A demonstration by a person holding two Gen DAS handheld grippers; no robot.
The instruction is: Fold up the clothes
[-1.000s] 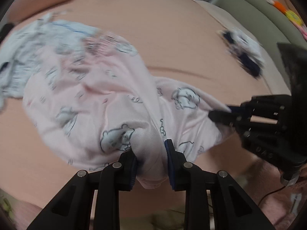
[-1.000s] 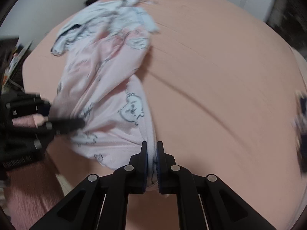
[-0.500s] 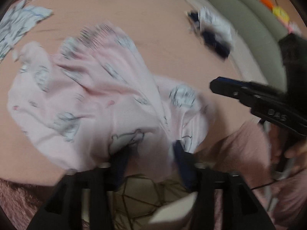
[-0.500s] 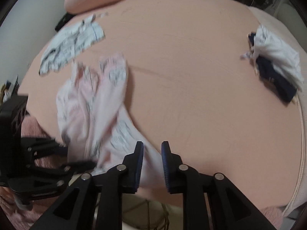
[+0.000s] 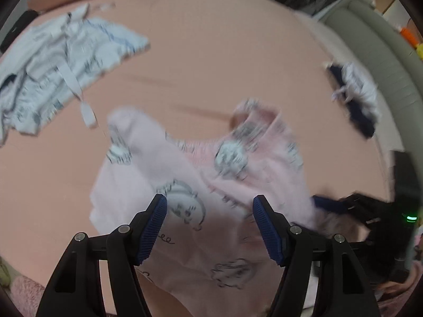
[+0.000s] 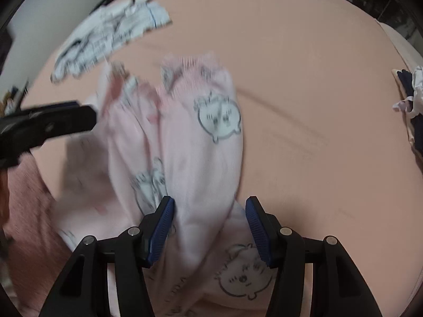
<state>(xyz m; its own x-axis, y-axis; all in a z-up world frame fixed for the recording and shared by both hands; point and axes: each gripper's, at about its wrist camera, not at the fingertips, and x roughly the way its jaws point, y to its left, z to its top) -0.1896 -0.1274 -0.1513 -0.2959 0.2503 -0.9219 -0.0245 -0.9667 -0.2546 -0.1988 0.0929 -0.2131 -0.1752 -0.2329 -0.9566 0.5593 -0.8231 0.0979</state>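
A pink garment printed with cartoon animals lies rumpled on the peach bed sheet, near the bed's front edge. My left gripper points steeply down over it. Its jaws are opening, and the cloth lies below and between the blue pads without being pinched. My right gripper is also opening, and a raised fold of the same pink garment stands loose between its pads. Each gripper shows in the other's view, the right gripper at the right edge and the left gripper at the left edge.
A white garment with a blue-grey print lies at the bed's far left. A navy and white garment sits at the right edge by a grey padded side. A fuzzy pink blanket hangs at the near left.
Both grippers were shut on the pink garment's edge and have opened, releasing it. The garment has been drawn clear of the white one and has dropped in a heap on the sheet.
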